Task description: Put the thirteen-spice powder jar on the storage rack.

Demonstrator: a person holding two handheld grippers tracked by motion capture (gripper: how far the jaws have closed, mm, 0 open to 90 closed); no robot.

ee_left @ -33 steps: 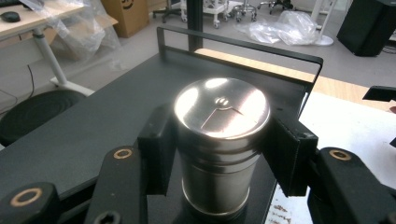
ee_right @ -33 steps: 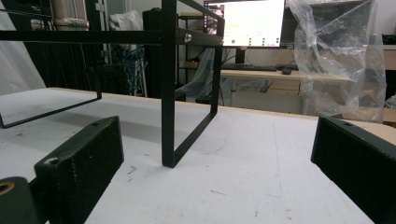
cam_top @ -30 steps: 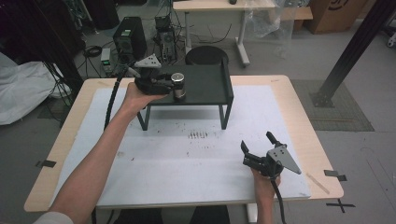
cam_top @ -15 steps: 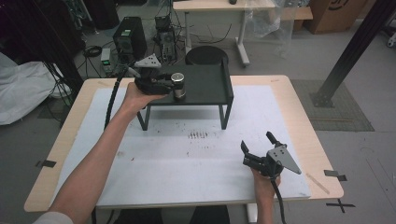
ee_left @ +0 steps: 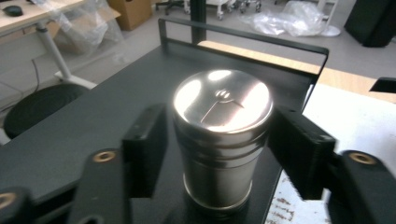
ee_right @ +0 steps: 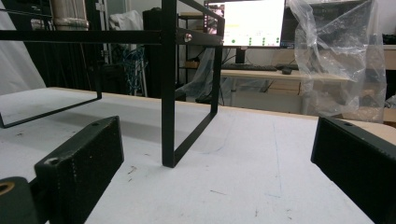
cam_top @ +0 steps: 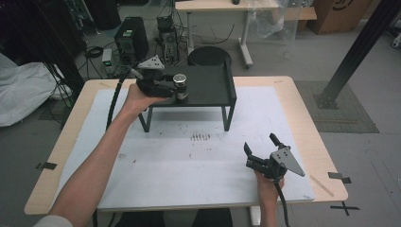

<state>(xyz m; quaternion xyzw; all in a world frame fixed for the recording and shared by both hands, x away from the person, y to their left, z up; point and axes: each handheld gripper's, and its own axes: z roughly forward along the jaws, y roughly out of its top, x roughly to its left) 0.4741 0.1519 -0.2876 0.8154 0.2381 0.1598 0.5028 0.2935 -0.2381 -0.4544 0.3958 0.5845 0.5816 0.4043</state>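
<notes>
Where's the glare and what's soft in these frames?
Left gripper view: bright glare on the steel canister's lid, while the left gripper jaws flanking it are blurred up close. Right gripper view: the monitor is blown out, the near jaws soft. High view: even light, slightly soft, with a faint shadow under the black stand.

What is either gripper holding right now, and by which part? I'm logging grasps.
The left gripper flanks the steel canister at mid-body on the black shelf; contact cannot be told. The right gripper holds nothing, jaws open.

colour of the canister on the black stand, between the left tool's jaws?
Shiny silver metal canister, with a reflective lid; clearest in the left gripper view.
</notes>
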